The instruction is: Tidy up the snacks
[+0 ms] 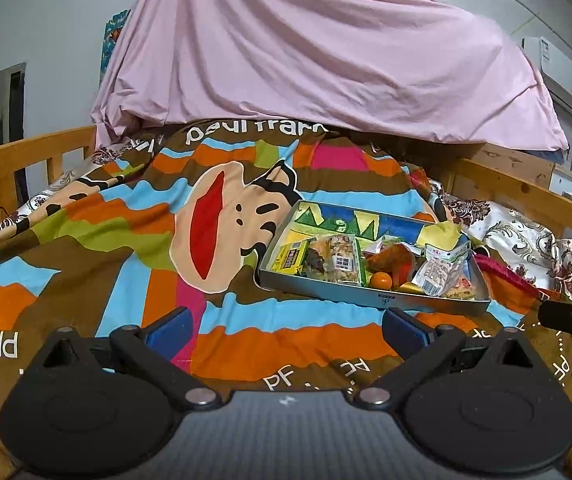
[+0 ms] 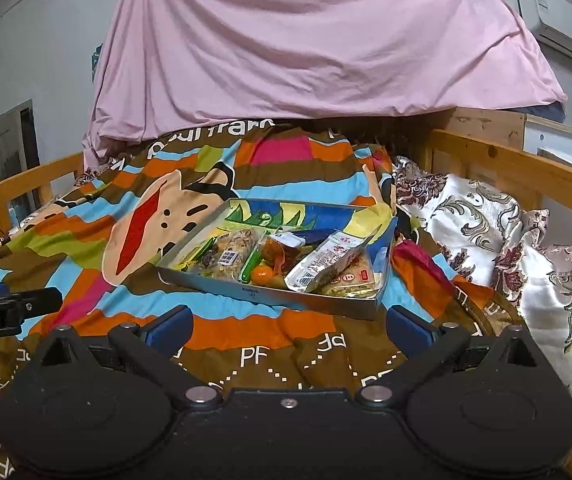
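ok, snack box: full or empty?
Full. The box on the blanket is crowded with packets, including a granola-like bag, plus a small orange fruit.

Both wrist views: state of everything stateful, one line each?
left gripper: open, empty, above the blanket
right gripper: open, empty, near the box
snack box: lidless, resting on the blanket, full of snacks
white snack packet: sealed, lying tilted in the box
small orange fruit: whole, inside the box
blanket: spread out, wrinkled
pink sheet: draped behind the bed

"paul frank" and "PF" on blanket (image 1: 86,240); "Robot.AI" on left claw (image 2: 14,308)
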Motion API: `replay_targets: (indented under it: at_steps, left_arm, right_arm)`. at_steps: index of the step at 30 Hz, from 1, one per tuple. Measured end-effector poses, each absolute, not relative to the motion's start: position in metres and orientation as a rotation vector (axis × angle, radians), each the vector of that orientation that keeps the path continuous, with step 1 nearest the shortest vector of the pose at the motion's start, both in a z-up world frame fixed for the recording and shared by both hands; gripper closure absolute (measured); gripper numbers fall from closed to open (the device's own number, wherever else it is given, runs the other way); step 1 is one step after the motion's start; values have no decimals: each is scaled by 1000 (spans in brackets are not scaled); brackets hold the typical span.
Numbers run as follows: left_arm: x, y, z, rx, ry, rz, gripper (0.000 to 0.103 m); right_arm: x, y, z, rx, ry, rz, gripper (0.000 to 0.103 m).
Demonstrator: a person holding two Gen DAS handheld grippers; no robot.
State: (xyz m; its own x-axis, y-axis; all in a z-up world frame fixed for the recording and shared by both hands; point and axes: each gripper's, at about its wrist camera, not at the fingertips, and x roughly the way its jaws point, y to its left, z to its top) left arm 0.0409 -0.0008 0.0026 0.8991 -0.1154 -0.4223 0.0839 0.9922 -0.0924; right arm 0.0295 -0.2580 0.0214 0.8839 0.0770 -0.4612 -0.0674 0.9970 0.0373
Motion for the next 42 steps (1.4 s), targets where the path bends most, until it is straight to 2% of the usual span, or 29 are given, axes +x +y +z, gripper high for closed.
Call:
replay_targets:
  at_steps: [42]
  left_arm:
    - [42, 2, -1, -92, 496, -74, 0]
  right_arm:
    - [32, -258, 14, -1, 511, 77, 1]
